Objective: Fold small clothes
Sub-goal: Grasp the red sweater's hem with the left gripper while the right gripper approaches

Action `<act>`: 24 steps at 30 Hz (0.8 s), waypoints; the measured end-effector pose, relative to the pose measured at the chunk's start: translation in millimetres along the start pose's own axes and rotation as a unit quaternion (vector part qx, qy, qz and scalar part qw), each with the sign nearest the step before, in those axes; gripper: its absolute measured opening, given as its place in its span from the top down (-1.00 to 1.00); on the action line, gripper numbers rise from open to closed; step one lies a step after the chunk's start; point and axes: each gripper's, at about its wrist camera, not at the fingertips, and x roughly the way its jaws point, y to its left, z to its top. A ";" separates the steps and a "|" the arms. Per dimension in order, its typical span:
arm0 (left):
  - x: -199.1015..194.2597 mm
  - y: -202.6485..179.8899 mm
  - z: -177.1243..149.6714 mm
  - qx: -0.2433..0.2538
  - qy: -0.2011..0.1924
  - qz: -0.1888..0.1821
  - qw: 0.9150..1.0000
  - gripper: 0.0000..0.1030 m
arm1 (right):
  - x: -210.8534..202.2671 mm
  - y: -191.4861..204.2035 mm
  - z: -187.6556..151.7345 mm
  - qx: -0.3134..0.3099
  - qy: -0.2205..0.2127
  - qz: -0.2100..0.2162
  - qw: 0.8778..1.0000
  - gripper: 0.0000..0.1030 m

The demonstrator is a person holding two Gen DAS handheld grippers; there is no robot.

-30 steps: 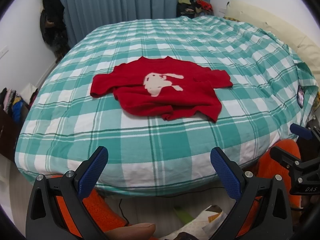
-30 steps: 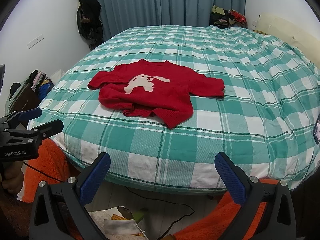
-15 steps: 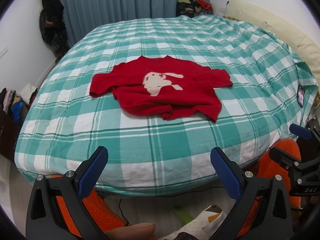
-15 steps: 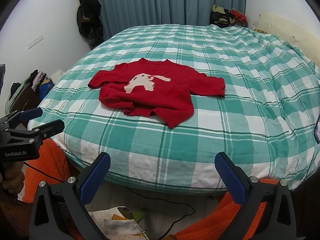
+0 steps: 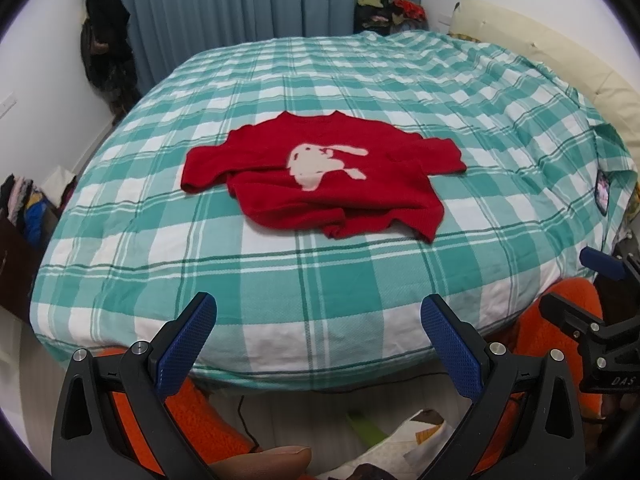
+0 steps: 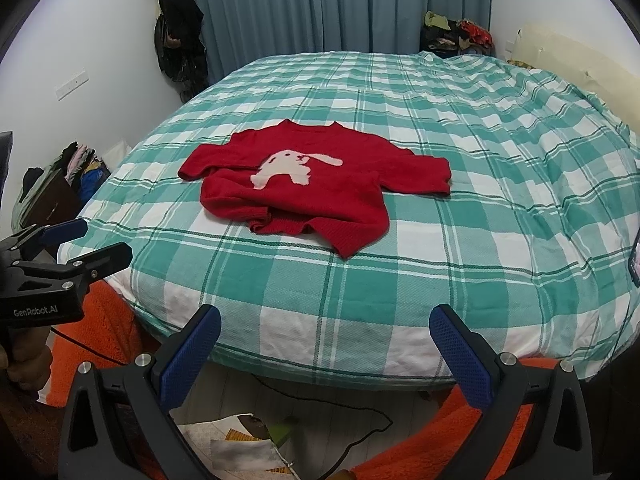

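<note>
Left wrist view: red sweater lying rumpled on the checked bed, folding not yet begun.
Left gripper and right gripper hover at the near bed edge, jaws apart, empty. Next move likely calls for reaching forward to flatten the bunched hem; nothing obstructs.

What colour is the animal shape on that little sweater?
Pale pink-cream, on the red sweater; clearest in the left wrist view.

one small red sweater with a pale rabbit motif lies face up, unfolded, on the bed. both sleeves are spread sideways. its lower hem is rumpled and bunched.
</note>
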 end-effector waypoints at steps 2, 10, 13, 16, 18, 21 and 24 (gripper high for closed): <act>2.6 2.3 -1.0 -0.005 0.005 -0.001 1.000 -0.98 | -0.1 -0.4 0.6 0.000 0.004 0.001 1.000 -1.00; 54.0 36.2 -7.9 -0.090 0.067 -0.025 0.993 -0.97 | 6.2 -4.6 0.3 0.013 -0.006 0.023 1.000 -1.00; 84.7 53.1 -6.1 -0.159 0.085 -0.088 0.980 -0.94 | 21.5 -20.3 -2.8 0.043 -0.019 0.062 0.997 -1.00; 121.9 48.9 12.4 -0.170 0.073 -0.137 0.973 -0.79 | 45.7 -41.4 -9.6 0.079 -0.018 0.083 0.993 -1.00; 150.5 38.9 27.7 -0.150 0.071 -0.143 0.976 -0.60 | 63.5 -52.9 -13.9 0.097 -0.008 0.090 0.991 -0.99; 201.9 36.6 45.0 -0.158 0.087 -0.119 0.976 -0.60 | 82.3 -67.4 -18.3 0.131 0.011 0.112 0.985 -0.96; 242.1 31.2 54.3 -0.163 0.093 -0.065 0.980 -0.55 | 95.4 -74.7 -21.2 0.151 0.024 0.130 0.980 -0.94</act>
